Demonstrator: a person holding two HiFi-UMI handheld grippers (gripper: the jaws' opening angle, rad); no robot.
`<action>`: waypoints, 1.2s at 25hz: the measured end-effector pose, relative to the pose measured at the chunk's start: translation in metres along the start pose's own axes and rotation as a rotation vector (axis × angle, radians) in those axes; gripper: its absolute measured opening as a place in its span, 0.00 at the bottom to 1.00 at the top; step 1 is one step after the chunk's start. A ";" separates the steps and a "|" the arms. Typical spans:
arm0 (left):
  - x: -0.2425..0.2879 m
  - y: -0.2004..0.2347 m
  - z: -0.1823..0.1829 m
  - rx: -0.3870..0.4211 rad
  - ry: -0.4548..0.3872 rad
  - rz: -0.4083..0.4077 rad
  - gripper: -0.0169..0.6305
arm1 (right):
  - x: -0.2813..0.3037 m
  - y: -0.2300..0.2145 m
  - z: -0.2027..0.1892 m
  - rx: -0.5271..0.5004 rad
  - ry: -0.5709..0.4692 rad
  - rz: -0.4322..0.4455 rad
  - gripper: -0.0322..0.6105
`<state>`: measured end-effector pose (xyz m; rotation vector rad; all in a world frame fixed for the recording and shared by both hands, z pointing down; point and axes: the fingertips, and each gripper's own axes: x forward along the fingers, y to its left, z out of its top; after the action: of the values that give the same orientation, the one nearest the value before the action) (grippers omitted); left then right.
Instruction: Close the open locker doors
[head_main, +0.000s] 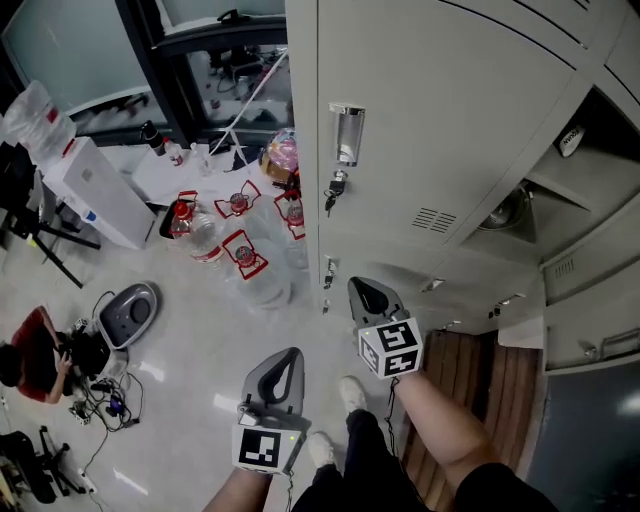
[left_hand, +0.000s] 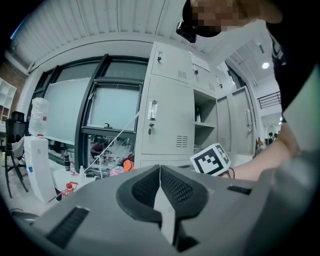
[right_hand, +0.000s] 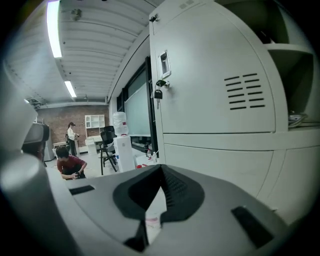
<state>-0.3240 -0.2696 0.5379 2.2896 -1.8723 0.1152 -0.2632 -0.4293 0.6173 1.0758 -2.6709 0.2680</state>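
Grey open compartment (head_main: 560, 190) lies ahead and right of the right gripper (head_main: 368, 290) (nearer than the left gripper (head_main: 288, 360)); both grippers pressed together, empty

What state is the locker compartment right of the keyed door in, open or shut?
Open. The compartment shows its shelf and inside, uncovered, beside the keyed door.

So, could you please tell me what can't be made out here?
Head view: the round object in the open compartment is too dim to name; the right frame edge cuts off the locker bank.
Left gripper view: the person's arm hides the bank's lower right.
Right gripper view: the open compartment is cut by the lens edge; its door unseen.
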 end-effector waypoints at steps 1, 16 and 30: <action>-0.006 -0.004 0.002 0.002 -0.004 -0.005 0.03 | -0.009 0.003 0.003 0.001 -0.007 -0.003 0.05; -0.064 -0.072 0.048 0.034 -0.073 -0.135 0.03 | -0.177 0.017 0.055 -0.022 -0.109 -0.161 0.05; -0.078 -0.180 0.077 0.042 -0.099 -0.355 0.03 | -0.351 -0.015 0.080 -0.018 -0.190 -0.410 0.05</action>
<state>-0.1683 -0.1754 0.4321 2.6578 -1.4830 -0.0080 -0.0212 -0.2318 0.4381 1.6789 -2.5188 0.0643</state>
